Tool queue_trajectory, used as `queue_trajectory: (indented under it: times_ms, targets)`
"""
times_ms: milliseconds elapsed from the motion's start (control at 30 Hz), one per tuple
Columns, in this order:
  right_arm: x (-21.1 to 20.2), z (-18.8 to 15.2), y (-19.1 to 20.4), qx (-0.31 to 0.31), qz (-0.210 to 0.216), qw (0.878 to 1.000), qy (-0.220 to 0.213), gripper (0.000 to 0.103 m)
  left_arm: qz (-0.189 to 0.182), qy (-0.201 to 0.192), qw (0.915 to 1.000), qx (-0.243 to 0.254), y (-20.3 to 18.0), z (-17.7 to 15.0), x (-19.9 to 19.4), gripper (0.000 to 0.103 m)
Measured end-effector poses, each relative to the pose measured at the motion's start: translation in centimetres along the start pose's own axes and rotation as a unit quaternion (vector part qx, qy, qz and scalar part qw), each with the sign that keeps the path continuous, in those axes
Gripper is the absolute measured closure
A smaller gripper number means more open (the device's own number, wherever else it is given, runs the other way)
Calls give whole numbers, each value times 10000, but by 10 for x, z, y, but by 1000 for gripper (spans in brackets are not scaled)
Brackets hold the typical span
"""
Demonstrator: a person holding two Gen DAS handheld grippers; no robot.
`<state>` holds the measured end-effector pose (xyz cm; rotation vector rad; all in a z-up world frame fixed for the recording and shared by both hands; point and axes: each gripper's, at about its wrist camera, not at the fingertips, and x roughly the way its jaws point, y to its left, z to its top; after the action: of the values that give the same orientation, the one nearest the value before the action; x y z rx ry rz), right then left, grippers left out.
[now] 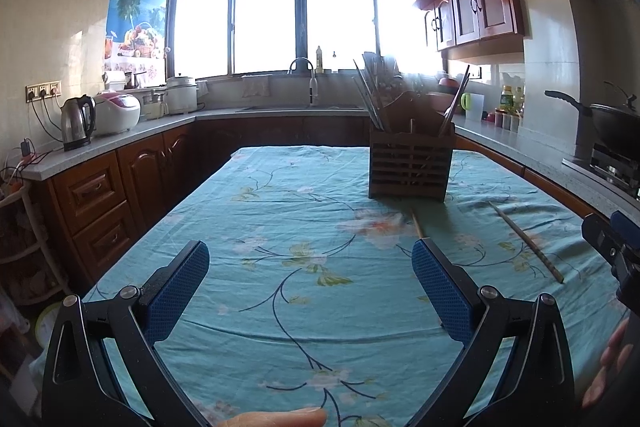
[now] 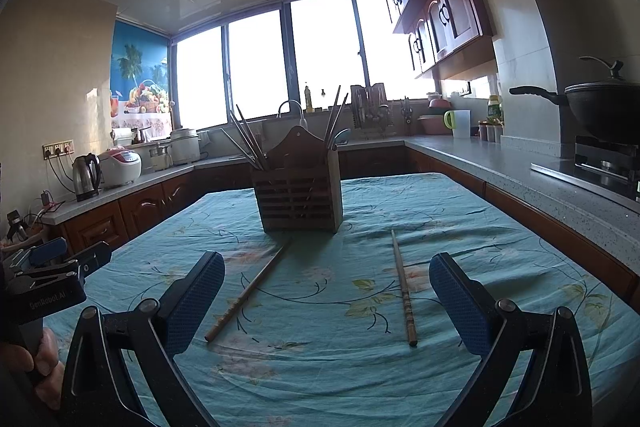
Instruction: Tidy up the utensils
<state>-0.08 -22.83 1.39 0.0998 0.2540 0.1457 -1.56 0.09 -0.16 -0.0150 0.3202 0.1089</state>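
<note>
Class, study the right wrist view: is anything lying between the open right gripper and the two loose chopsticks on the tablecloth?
Nothing visible does. Only bare tablecloth separates the right gripper from the left chopstick and the right chopstick; the wooden holder stands behind them.

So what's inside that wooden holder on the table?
The wooden holder has chopsticks sticking up on both sides, a few each. Their lower ends and anything else inside are hidden by its slatted walls.
</note>
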Motion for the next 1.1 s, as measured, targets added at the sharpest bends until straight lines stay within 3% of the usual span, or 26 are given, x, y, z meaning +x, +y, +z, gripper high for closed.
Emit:
queue_trajectory:
  times_ms: [1100]
  targets:
    - [2, -1, 2, 40, 11, 10000, 20, 0, 17, 75, 10000, 50, -1, -3, 2, 0]
